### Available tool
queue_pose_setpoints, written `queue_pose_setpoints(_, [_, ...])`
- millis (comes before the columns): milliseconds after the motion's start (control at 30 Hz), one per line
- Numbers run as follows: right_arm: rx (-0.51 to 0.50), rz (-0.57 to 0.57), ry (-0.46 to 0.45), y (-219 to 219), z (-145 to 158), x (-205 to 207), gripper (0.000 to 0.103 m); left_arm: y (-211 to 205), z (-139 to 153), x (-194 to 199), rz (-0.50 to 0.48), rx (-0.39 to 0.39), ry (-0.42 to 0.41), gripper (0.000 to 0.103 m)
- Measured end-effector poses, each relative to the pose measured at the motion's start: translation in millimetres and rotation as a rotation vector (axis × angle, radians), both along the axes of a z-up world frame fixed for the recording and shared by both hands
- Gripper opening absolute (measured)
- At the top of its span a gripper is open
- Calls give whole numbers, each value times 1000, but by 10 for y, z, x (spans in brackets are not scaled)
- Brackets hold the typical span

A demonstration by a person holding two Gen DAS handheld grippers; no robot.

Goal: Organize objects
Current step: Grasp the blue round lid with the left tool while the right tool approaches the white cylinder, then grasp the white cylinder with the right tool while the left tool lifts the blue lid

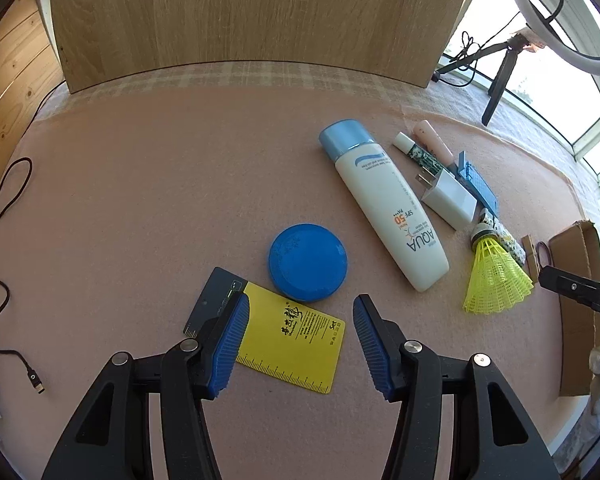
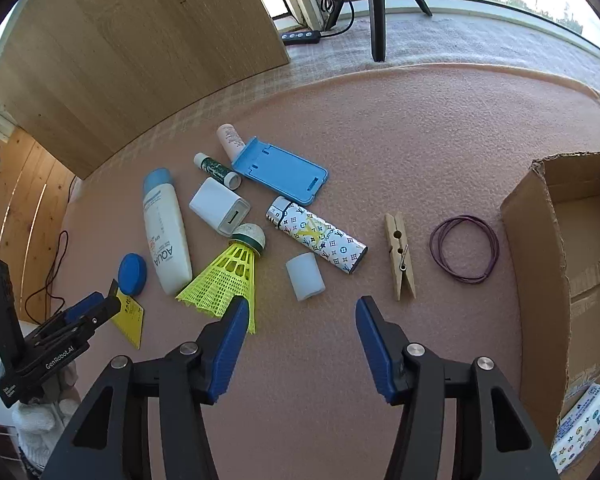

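While aimed steeply down at the desk point(image 1: 140, 200), holding nothing: left tongs point(image 1: 300, 304) spread about halfway and empty, poised over the yellow ruler card point(image 1: 296, 340); right tongs point(image 2: 300, 304) likewise half spread and empty, just short of the white cap point(image 2: 305, 276). Looks like the reach-and-pick step of the sorting, with most items loose on the desk and the cardboard box point(image 2: 540, 220) waiting at the right edge, a printed packet point(image 2: 580, 428) at its near end. Next for the left: lower onto the card, awkward to pinch while flat, so probably catch it across its short side or lift an edge first. Lies flat near the front of the desk, just beside the blue lid point(image 1: 308, 266), long axis running from the dark strip at upper left to the ruled corner at lower right in the left wrist view. Cannot tell whether the left pad rests on the card or floats above it. Next for the right: drop and close across the cap, lying on its side between the yellow shuttlecock point(image 2: 224, 280) and the clothespin point(image 2: 400, 258), axis running near to far, leaning slightly left
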State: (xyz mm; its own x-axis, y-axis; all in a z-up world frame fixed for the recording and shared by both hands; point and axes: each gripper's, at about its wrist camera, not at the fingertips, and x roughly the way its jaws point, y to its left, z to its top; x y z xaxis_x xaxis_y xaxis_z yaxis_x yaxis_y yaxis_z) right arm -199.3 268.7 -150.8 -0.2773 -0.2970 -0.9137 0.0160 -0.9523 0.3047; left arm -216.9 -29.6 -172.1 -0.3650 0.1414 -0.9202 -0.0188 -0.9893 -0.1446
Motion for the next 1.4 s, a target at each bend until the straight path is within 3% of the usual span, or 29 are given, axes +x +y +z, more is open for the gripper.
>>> queue_pose_setpoints(333, [-12,10,-76,-77,-307,-201,41,92,-223,-168,-4,-15,-37,58])
queue_pose_setpoints(633, [15,3,-81,-88,-338,-284,38,204,-263,-319,-15,-57,-29,58])
queue_pose_setpoints(900, [47,24,-77,-137,-342,-269,19,307,-270,-341,-36,-51,6,54])
queue_pose_setpoints(1400, [11,36,-30,-25,-274,-1,8,741,-191,278,-158,8,19,54])
